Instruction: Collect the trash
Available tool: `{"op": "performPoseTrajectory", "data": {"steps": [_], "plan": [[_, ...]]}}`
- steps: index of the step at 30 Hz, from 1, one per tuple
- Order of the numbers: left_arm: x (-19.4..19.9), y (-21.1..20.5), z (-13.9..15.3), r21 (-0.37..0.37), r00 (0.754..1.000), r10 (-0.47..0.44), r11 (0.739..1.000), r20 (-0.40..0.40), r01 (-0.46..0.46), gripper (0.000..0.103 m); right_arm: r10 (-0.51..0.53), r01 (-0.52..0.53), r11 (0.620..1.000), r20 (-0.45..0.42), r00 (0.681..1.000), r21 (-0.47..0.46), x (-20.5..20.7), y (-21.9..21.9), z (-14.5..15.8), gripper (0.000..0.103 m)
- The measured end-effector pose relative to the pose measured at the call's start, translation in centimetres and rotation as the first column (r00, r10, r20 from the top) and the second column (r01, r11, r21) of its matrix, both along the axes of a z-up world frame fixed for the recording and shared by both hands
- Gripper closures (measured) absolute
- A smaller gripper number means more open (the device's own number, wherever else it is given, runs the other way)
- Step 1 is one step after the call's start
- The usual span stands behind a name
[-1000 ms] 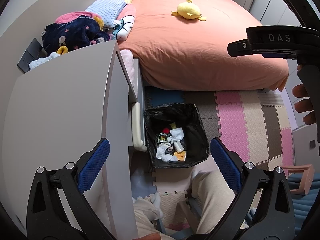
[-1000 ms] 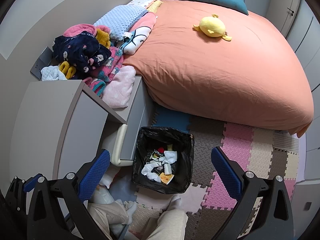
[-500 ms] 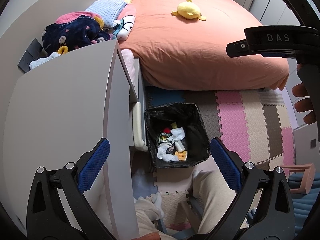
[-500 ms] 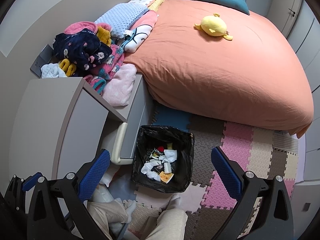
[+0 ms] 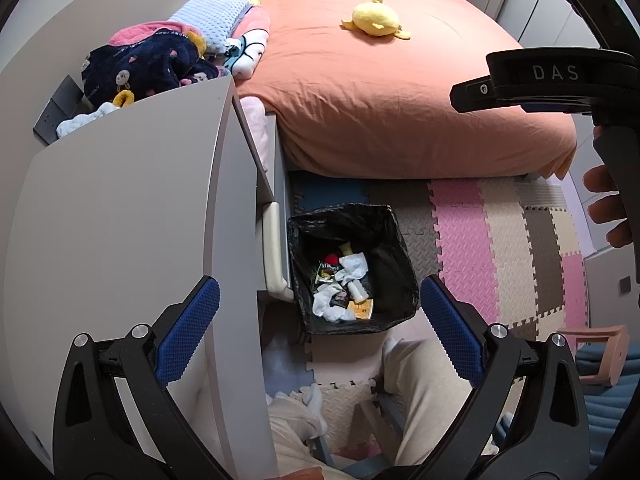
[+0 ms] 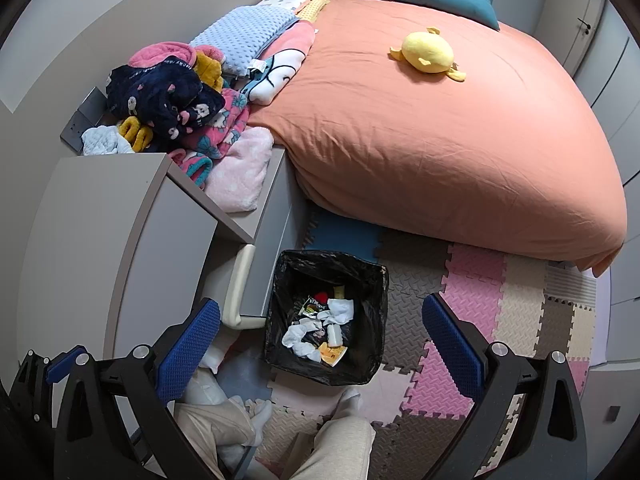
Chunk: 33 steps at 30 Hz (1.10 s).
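Note:
A bin with a black liner [image 5: 390, 240] [image 6: 372, 280] stands on the floor beside the grey desk. It holds crumpled white tissues [image 5: 352, 266] [image 6: 338, 312], wrappers and a small bottle. My left gripper [image 5: 316, 320] is open and empty, held high above the desk edge and the bin. My right gripper [image 6: 320, 338] is open and empty, also high above the bin. The right gripper's body shows at the right of the left wrist view [image 5: 552, 80], with the hand that holds it.
A grey desk [image 5: 120, 220] [image 6: 92, 240] is at the left, with a pile of clothes [image 6: 168, 96] behind it. A bed with an orange cover [image 6: 440, 140] and a yellow plush toy [image 6: 428, 52] fills the back. Foam floor tiles [image 6: 472, 292] lie below. The person's legs [image 6: 336, 448] are near the bin.
Both views have shifted only slightly; the bin sits a little further right in the left wrist view. Both grippers stay open and empty.

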State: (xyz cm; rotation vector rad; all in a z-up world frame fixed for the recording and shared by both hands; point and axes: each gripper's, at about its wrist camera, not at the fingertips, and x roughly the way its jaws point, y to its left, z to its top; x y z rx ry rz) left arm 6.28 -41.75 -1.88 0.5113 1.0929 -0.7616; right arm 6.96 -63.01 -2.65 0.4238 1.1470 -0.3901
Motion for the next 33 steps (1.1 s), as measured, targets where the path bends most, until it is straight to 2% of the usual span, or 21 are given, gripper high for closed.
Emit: {"op": "performPoseTrajectory", "data": {"steps": [9, 14, 18, 33], "plan": [[-0.66, -0.11, 0.18, 0.005, 0.999, -0.011, 1.000, 0.041, 0.011, 0.006, 0.001, -0.001, 1.000, 0.001, 1.000, -0.001, -0.02, -0.06, 0.04, 0.002], [-0.20, -0.02, 0.13, -0.009, 1.000, -0.005, 1.000, 0.000, 0.005, 0.006, 0.001, -0.001, 1.000, 0.000, 1.000, -0.001, -0.04, -0.07, 0.05, 0.002], [-0.53, 0.50, 0.79, -0.044, 0.998, 0.015, 0.999, 0.063, -0.012, 0.006, 0.000, 0.000, 1.000, 0.000, 1.000, 0.000, -0.03, -0.05, 0.05, 0.002], [0.32, 0.69, 0.47, -0.035, 0.999, 0.033, 0.999, 0.006, -0.033, 0.006, 0.003, -0.003, 1.000, -0.002, 1.000, -0.002, -0.12, 0.10, -0.03, 0.002]]}}
